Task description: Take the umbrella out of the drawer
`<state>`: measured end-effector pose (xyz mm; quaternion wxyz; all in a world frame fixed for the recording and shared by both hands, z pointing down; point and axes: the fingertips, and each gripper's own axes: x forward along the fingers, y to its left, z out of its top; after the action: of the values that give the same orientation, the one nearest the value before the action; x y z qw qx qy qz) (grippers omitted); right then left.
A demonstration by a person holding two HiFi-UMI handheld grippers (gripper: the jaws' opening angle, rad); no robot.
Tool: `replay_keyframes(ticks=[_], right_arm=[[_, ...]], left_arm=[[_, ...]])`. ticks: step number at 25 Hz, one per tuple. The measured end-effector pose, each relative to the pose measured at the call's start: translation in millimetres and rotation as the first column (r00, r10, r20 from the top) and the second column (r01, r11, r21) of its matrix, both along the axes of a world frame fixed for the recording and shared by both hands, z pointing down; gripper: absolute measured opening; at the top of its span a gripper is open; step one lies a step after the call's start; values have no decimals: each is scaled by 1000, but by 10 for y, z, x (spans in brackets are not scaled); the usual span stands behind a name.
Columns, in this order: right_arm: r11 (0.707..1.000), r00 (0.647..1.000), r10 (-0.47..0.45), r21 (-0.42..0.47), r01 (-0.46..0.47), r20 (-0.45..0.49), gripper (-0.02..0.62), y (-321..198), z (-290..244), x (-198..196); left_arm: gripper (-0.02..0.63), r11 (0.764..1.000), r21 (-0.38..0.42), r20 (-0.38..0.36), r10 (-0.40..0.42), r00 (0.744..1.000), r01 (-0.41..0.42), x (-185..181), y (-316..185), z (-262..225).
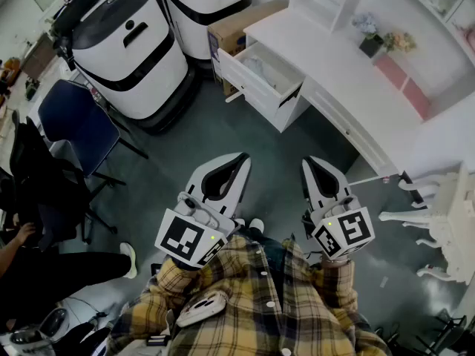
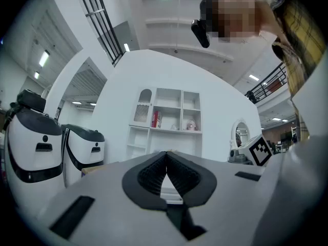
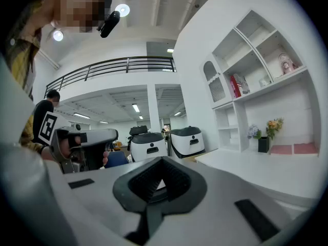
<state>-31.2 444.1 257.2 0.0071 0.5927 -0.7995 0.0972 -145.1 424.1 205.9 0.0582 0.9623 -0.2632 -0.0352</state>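
In the head view a white drawer (image 1: pixel 287 100) stands pulled out of the white desk (image 1: pixel 349 87), across the grey floor from me. A pale thing (image 1: pixel 256 67) lies inside it; I cannot tell whether it is the umbrella. My left gripper (image 1: pixel 242 158) and right gripper (image 1: pixel 306 162) are held side by side in front of my chest, well short of the drawer. In the left gripper view, the left gripper (image 2: pixel 166 154) has its pads meeting at the tip with nothing between them. The right gripper (image 3: pixel 161 160) is likewise shut and empty.
Two large white-and-black machines (image 1: pixel 130 47) (image 1: pixel 208 6) stand left of the desk, with a cardboard box (image 1: pixel 237 24) beside the drawer. A blue chair (image 1: pixel 74 121) and a seated person (image 1: pixel 44 265) are at the left. A white chair (image 1: pixel 438 213) stands at the right.
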Motion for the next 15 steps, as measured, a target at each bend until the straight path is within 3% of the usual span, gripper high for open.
replay_keyframes(ticks=[15], right_arm=[[1000, 1000, 9, 11, -9, 5, 17, 83, 13, 252]], left_arm=[[21, 999, 4, 13, -32, 999, 32, 110, 3, 52]])
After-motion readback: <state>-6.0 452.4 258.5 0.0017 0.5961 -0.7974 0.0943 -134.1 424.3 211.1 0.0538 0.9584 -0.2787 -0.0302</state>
